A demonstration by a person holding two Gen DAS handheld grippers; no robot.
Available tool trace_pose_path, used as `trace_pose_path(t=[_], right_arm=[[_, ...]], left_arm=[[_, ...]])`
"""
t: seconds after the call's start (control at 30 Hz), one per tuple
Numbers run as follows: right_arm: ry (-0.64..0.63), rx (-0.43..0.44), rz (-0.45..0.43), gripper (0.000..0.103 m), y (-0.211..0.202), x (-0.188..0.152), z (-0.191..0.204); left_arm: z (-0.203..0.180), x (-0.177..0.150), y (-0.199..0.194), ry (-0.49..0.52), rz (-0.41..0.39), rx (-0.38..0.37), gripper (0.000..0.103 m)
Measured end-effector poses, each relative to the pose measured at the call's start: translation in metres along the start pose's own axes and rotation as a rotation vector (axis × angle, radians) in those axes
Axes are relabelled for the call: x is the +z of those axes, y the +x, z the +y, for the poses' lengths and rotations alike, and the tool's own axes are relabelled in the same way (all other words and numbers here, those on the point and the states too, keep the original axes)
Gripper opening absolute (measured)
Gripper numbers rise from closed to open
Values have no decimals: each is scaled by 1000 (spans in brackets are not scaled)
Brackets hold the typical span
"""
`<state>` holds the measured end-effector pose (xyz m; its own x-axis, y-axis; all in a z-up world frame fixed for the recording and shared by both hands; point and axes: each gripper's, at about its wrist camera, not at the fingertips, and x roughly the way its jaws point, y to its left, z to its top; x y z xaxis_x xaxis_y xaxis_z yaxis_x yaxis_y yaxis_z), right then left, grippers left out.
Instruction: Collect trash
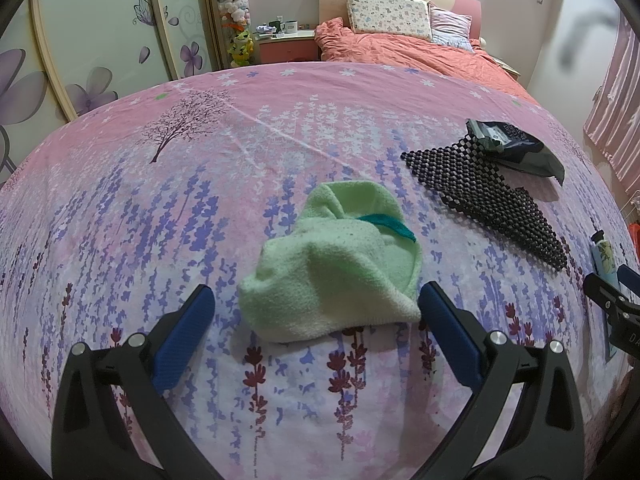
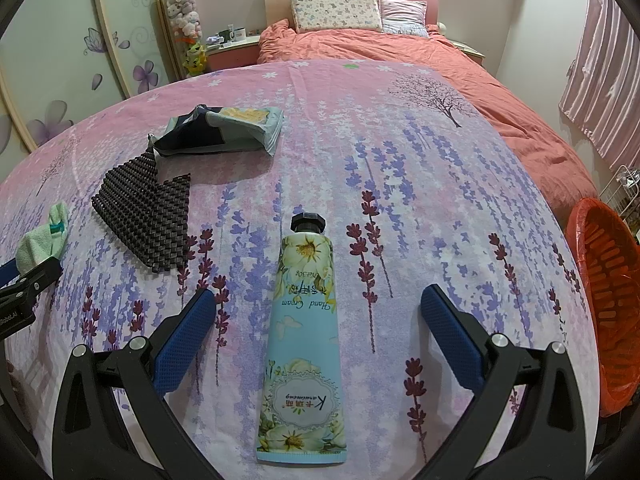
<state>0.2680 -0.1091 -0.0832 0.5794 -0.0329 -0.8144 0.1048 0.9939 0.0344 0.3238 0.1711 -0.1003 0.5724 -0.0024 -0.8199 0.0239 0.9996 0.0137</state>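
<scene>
A crumpled light green cloth (image 1: 334, 268) lies on the pink floral tablecloth (image 1: 160, 208), between the open fingers of my left gripper (image 1: 316, 304). A blue hand cream tube (image 2: 302, 336) with a black cap lies flat between the open fingers of my right gripper (image 2: 318, 312). A dark wrapper bag (image 1: 516, 146) rests beyond a black beaded mat (image 1: 484, 196). In the right wrist view the bag (image 2: 224, 130), the mat (image 2: 148, 212) and the green cloth (image 2: 42, 240) lie at the left. An orange bin (image 2: 608, 304) stands at the right edge.
A bed with a salmon quilt (image 2: 400, 52) and pillows stands behind the table. A wardrobe with flower decals (image 1: 80, 52) is on the left, with stuffed toys (image 1: 236, 12) and a nightstand beside it. Pink curtains (image 2: 600, 80) hang on the right.
</scene>
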Motion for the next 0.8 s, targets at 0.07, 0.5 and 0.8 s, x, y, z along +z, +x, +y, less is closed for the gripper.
trace_pose_path(t=[0.07,0.5,0.8], right_arm=[[0,-1,0,101,0,0,0],[-42,42,-52,46,-12,-3,11],[-20,50,-58,29,-14,-3,8]], left_arm=[[0,0,0,0,0,0,100],[-9,5,-8,30,-74,-30,99],[-13,11,5,9,-24,-7,84]])
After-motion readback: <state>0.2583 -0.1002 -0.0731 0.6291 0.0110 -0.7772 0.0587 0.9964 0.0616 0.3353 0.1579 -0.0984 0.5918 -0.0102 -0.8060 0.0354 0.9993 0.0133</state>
